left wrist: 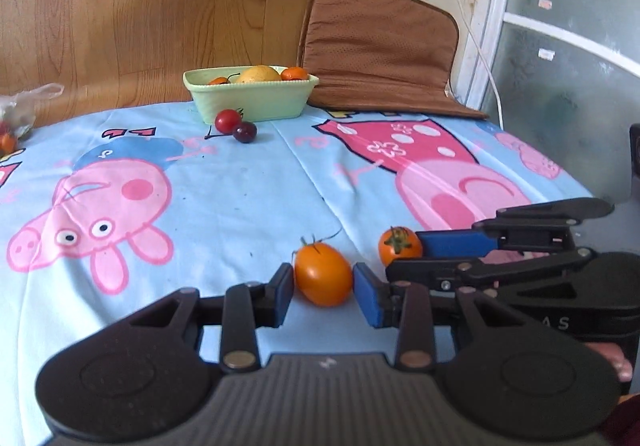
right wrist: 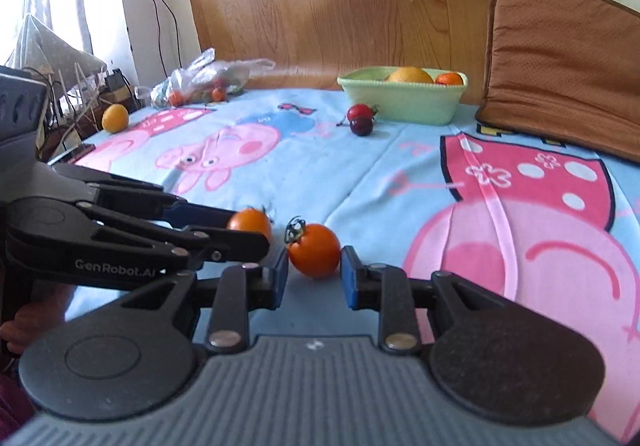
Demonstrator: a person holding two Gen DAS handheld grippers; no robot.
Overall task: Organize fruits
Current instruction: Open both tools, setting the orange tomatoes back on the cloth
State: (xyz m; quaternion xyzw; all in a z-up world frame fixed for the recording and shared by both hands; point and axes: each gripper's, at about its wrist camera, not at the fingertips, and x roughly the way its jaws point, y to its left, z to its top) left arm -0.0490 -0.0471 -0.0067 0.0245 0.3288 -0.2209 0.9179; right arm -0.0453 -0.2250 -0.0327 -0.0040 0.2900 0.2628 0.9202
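Two orange tomatoes on the cloth, one between each pair of my tongs.

My left tongs (left wrist: 324,292) straddle the oval tomato (left wrist: 323,273), its long axis running across from pad to pad, stalk up and away from me; both pads look to be touching it, though I cannot tell if they grip. My right tongs (right wrist: 314,278) stand open around the round tomato (right wrist: 314,250), stalk tilted left, right pad just clear. The bowl (left wrist: 248,100) sits far back.

text: "GenRobot.AI" | on: left tongs (right wrist: 256,234) body, white print | other text: letters "AS" on right tongs (left wrist: 420,250) body
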